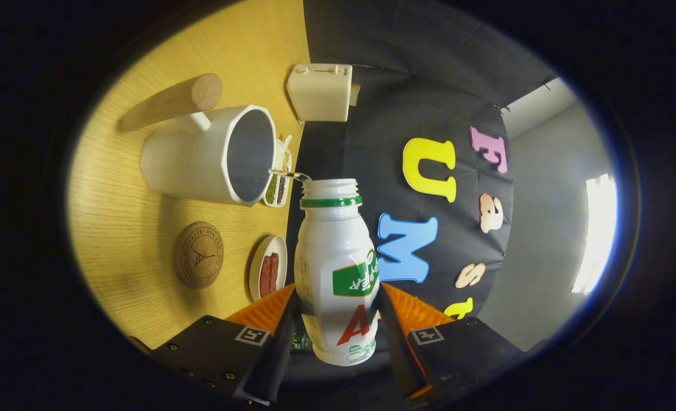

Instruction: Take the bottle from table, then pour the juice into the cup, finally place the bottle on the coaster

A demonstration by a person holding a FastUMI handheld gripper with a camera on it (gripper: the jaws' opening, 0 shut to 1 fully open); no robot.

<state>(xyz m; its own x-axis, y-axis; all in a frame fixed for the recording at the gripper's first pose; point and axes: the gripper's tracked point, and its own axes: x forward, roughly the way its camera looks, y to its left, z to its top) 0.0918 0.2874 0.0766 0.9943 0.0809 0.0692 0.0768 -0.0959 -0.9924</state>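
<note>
My jaws are closed on the bottle (338,268), one finger pressed to each flank of its lower body, the gripper (338,319) holding it firmly between them. The whole view is rolled over: the table (115,228) stands to one side of my fingers, so I judge the bottle tipped toward horizontal, its open, capless neck pointing ahead of me. The cup (212,154), with a wooden handle, lies just beyond and to the side of the neck, its mouth facing the bottle. A thin stream appears to pass from the neck toward the cup rim; pouring seems under way. The coaster (199,254) rests on the table beside my fingers, unoccupied. Two small snack dishes (269,268) and a pale box (321,91) sit further off.

Handling assessment: thin-walled plastic, light and growing lighter, glossy label likely slippery. Excess squeeze would dent it. The present hold, low on the body, looks sound for setting it upright on the coaster.
</note>
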